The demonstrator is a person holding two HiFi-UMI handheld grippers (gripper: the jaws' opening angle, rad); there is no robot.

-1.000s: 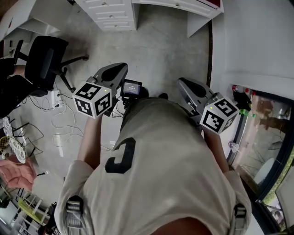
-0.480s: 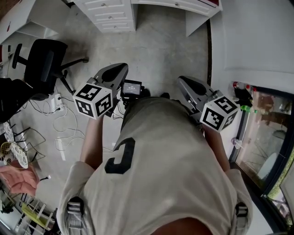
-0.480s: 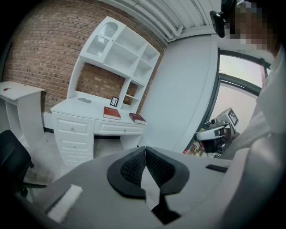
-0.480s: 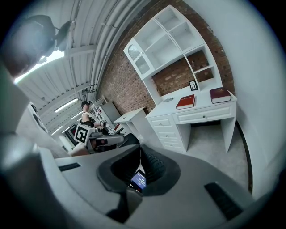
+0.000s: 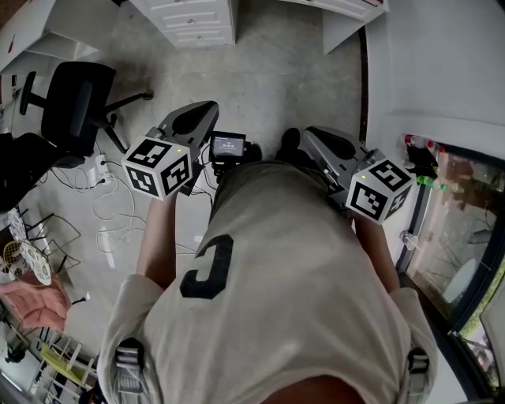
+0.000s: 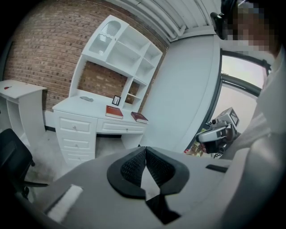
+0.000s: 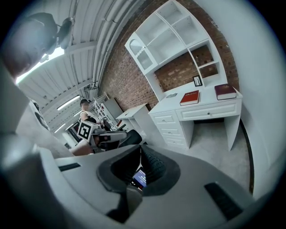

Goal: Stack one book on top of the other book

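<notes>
Two books lie apart on a white desk [image 6: 85, 107] far ahead: a red book [image 6: 114, 112] and a darker red book [image 6: 140, 117] to its right. The right gripper view shows the same red book [image 7: 190, 97] and darker book [image 7: 225, 91] on the desk [image 7: 210, 110]. My left gripper [image 6: 145, 150] is shut with nothing between its pads, and so is my right gripper [image 7: 140, 150]. In the head view the left gripper [image 5: 210, 108] and right gripper [image 5: 309, 134] are held in front of the person's chest, well short of the desk, above the floor.
The desk's drawer block [image 5: 189, 20] is at the top of the head view. A black office chair [image 5: 75, 102] and loose cables [image 5: 102, 205] are on the floor at left. A white wall [image 5: 442, 63] runs along the right. A small screen device [image 5: 229, 146] hangs between the grippers.
The right gripper has edged slightly forward toward the desk. The left gripper stays where it was. A dark shoe shows more between the grippers.
</notes>
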